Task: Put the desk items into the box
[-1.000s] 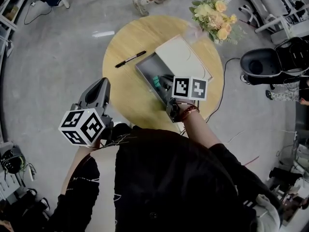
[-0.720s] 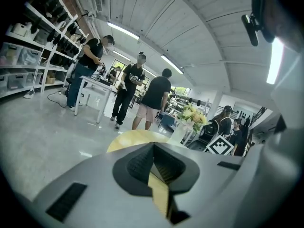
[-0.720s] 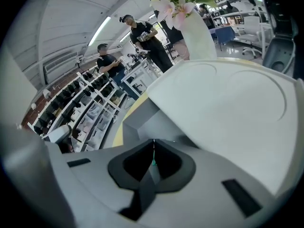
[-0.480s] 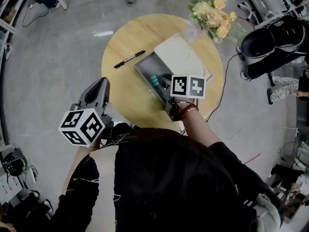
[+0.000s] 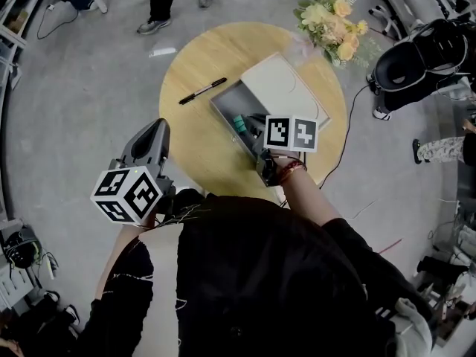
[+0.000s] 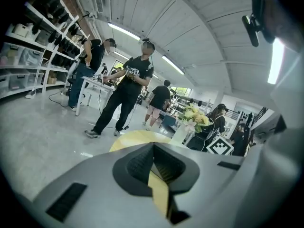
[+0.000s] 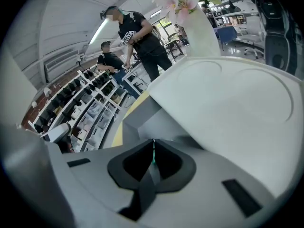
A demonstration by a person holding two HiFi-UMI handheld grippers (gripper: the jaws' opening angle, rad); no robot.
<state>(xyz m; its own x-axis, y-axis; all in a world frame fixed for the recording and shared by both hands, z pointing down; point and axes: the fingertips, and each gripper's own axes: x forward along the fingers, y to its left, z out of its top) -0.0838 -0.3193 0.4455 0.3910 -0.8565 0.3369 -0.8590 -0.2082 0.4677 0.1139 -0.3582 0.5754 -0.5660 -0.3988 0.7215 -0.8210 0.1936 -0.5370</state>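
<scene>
An open grey box (image 5: 216,110) sits on the round wooden table (image 5: 186,136), its white lid (image 5: 281,88) folded back to the right. A teal item (image 5: 239,123) lies inside the box. A black pen (image 5: 202,90) lies on the table left of the box. My right gripper (image 5: 256,136) reaches into the box's near end beside the teal item. In the right gripper view its jaws (image 7: 153,148) stand together, with a teal sliver in the slit and the lid (image 7: 228,108) just ahead. My left gripper (image 5: 155,129) hangs shut and empty off the table's left edge.
A vase of yellow flowers (image 5: 331,21) stands at the table's far right edge. A black office chair (image 5: 416,58) is on the floor to the right. A person's legs (image 5: 167,2) stand beyond the table. Shelves and people (image 6: 126,89) fill the room.
Both grippers have stayed in place. A person has walked into view beyond the table, and the black chair at the right has shifted.
</scene>
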